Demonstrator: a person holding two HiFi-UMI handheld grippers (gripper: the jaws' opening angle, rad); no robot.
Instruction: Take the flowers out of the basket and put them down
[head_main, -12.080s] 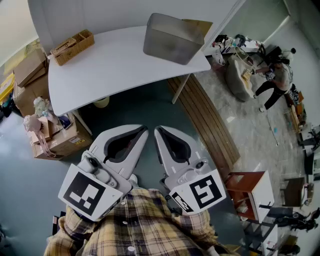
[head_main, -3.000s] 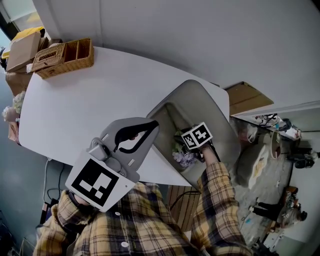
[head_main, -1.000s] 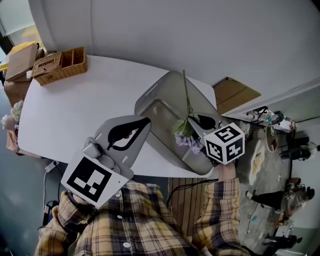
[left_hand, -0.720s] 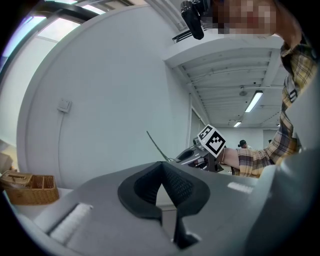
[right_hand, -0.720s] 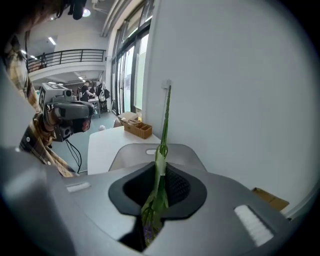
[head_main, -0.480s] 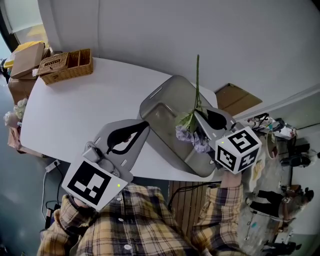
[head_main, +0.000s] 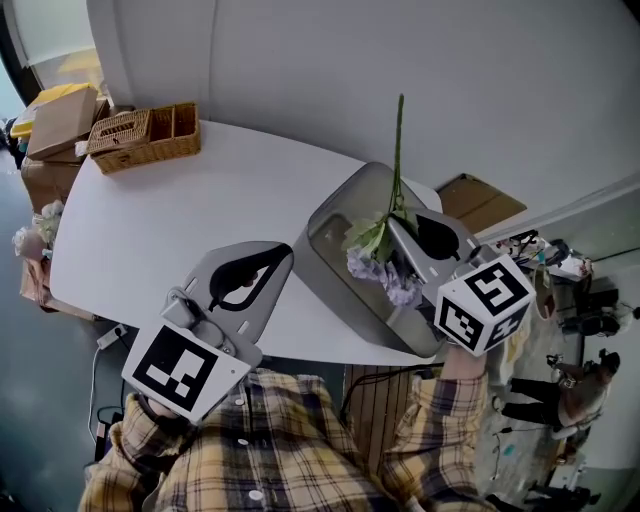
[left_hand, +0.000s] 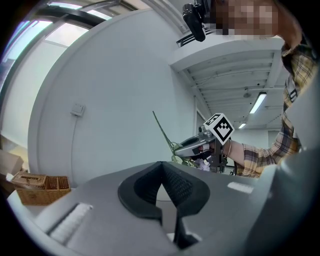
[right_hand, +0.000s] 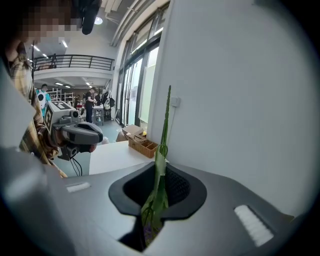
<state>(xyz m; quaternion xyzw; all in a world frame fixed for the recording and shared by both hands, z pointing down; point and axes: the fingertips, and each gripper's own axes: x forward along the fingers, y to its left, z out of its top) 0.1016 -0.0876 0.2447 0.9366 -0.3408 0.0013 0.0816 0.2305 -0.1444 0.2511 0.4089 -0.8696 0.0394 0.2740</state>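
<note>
— Grey wall at the back, white bench (head_main: 150, 230) in front of it. Where is the flower?
— Flower (head_main: 397, 160) is above the grey basket (head_main: 335, 240). Its long axis is near upright: bare stem end up against the wall, leaves and purple blooms at the low end over the basket's right half. Cannot tell whether the blooms clear the rim.
— Grip?
— Right hand-held gripper (head_main: 395, 222) reaches in from the basket's right, clamped on the stem just above the leaves. Left hand-held gripper (head_main: 280, 256) sits just left of the basket, jaws together, nothing in them.
— Containers?
— Grey basket shows smooth inner walls; the blooms hide part of its floor. Wicker box (head_main: 145, 135) stands well left of the basket at the bench's far corner. It is split into compartments, contents not readable.
— Edges, room?
— The basket stands at the bench's right end, its near wall at the front edge. Left of the basket, open bench top runs broad out to the wicker box.
</note>
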